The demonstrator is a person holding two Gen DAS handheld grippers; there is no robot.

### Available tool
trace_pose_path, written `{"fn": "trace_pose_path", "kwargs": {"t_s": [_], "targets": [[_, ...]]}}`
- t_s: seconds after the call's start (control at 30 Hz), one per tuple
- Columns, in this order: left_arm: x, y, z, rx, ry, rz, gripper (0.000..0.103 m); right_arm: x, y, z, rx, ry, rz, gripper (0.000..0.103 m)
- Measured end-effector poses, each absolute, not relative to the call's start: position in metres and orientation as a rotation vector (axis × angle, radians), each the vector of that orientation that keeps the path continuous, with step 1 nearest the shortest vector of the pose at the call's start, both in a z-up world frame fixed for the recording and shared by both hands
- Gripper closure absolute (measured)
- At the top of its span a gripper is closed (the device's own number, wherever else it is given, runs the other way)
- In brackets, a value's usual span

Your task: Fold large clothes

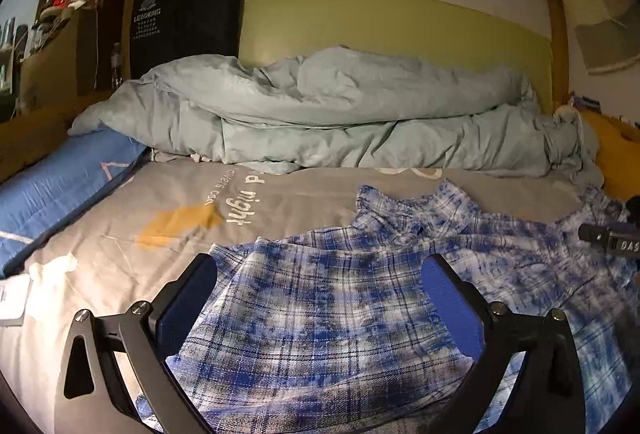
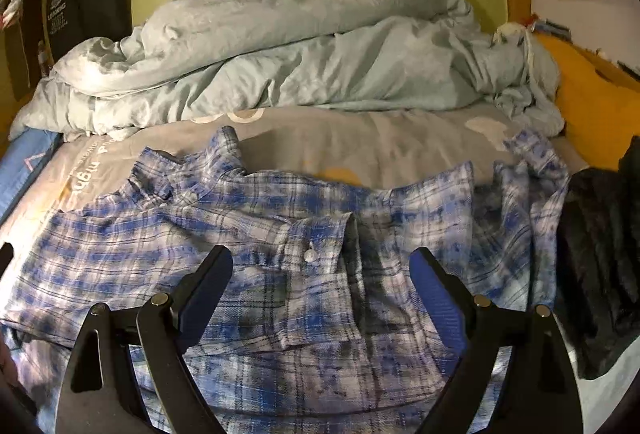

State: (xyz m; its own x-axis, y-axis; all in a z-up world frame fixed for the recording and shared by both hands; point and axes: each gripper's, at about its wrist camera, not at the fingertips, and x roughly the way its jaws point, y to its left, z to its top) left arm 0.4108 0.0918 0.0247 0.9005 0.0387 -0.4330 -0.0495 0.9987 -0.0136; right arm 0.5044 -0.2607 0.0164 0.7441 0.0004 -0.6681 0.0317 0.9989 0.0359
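Observation:
A blue and white plaid shirt [image 1: 360,294] lies spread on the grey bed sheet [image 1: 160,202]. My left gripper [image 1: 320,274] is open and empty, its blue-padded fingers just above the shirt's left part. The right gripper's body [image 1: 608,238] shows at the right edge of the left wrist view. In the right wrist view the shirt [image 2: 300,234] lies with its collar [image 2: 188,170] at the far left and a buttoned cuff [image 2: 316,250] folded over the middle. My right gripper [image 2: 320,270] is open and empty above the cuff.
A crumpled pale green duvet [image 1: 320,114] fills the far side of the bed, against a green headboard [image 1: 380,30]. A blue pillow [image 1: 52,190] lies at the left. A dark garment [image 2: 600,254] lies at the right beside the shirt. A yellow cushion [image 2: 588,106] sits at the far right.

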Motion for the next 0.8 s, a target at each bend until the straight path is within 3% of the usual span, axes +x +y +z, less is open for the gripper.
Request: {"fn": "trace_pose_path", "kwargs": {"t_s": [0.47,0.8], "targets": [[0.408,0.103,0.027,-0.068,0.428,0.063,0.0,0.503,-0.269,0.022,-0.015,0.667,-0.136,0.015],[0.41,0.103,0.026,-0.085,0.444,0.024,0.0,0.503,-0.368,0.03,0.074,0.649,-0.474,0.05]]}}
